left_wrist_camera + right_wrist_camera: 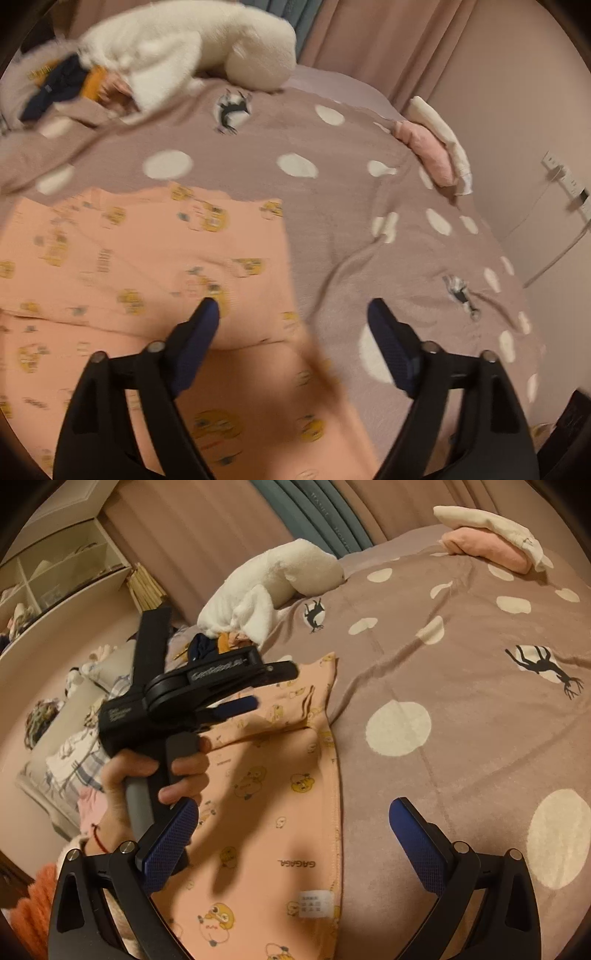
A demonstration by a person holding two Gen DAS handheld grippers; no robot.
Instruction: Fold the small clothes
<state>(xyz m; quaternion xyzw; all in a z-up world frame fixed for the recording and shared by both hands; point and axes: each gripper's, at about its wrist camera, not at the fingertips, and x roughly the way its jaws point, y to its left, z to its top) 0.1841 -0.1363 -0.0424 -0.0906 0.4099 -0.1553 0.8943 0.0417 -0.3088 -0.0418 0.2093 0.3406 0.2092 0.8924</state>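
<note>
— Peach cotton, printed with yellow cartoon figures: is that the garment (280, 812) being folded?

— Yes. It is lying spread on the mauve polka-dot blanket (443, 709) covering the bed, with one part doubled over near its far end and a white care label (314, 904) showing close to the right wrist camera.

— Is anything sitting in containers?

— A pale cubby shelf (55, 572) is standing at the far left in the right wrist view; its compartments are holding small items too blurred to name. On the blanket's far edge, a pink folded piece (487, 550) is lying under a cream one (491, 520), touching.

— And the person's hands?

— The left hand (162, 775) is gripping the handle of the left hand-held gripper (273, 686), holding it above the garment with its blue-padded fingers pointing toward the far end of the bed. In the left wrist view that hand-held gripper (291, 310) is showing its fingers spread wide, nothing between them. The right hand-held gripper (291, 812) is likewise spread apart, hovering over the garment's right edge.

— What else is lying there?

— A white plush toy (192, 40) is resting at the head of the bed, beside a small heap of dark and orange clothes (62, 85).
</note>
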